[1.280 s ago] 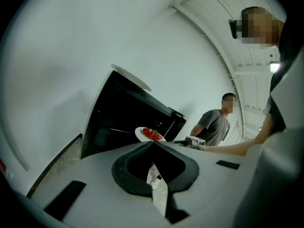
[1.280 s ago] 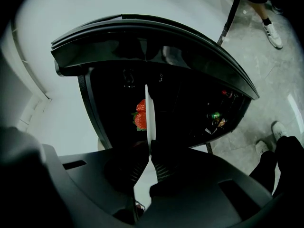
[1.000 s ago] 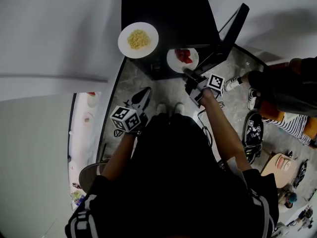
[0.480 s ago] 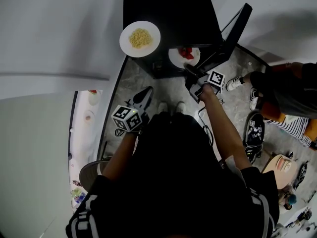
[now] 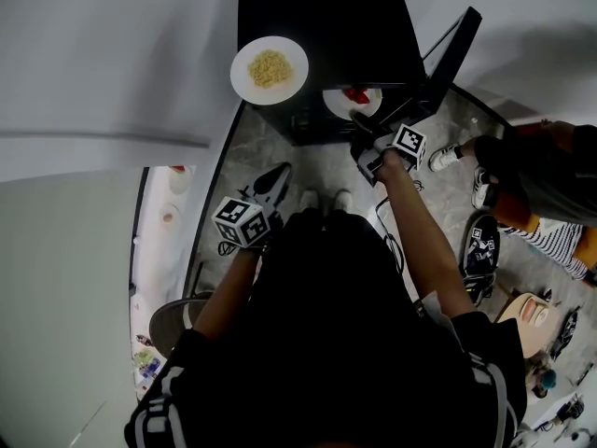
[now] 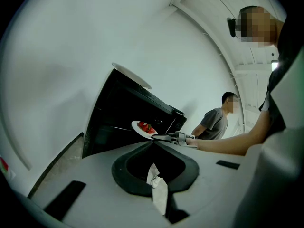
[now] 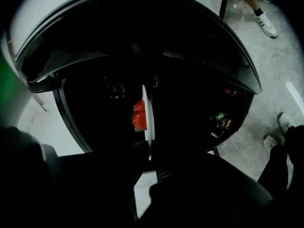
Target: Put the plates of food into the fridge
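Observation:
A black mini fridge (image 5: pixel 326 26) stands with its door (image 5: pixel 450 54) swung open to the right. On its top lies a white plate of yellow food (image 5: pixel 269 69), which shows edge-on in the left gripper view (image 6: pixel 132 76). My right gripper (image 5: pixel 359 121) is shut on the rim of a white plate of strawberries (image 5: pixel 353 99) and holds it at the fridge's open front. The right gripper view shows that plate (image 7: pixel 148 113) edge-on between the jaws (image 7: pixel 148 152), before the dark interior. My left gripper (image 5: pixel 276 174) hangs back to the left, shut and empty.
Cans (image 7: pixel 221 118) sit in the door shelf. A person in grey (image 6: pixel 214 122) stands beyond the fridge. Another person's legs and shoes (image 5: pixel 480 241) are on the stone floor at right. A white wall (image 5: pixel 112 63) runs along the left.
My right gripper has carried the strawberry plate a little further toward the fridge opening. The left gripper has stayed where it was.

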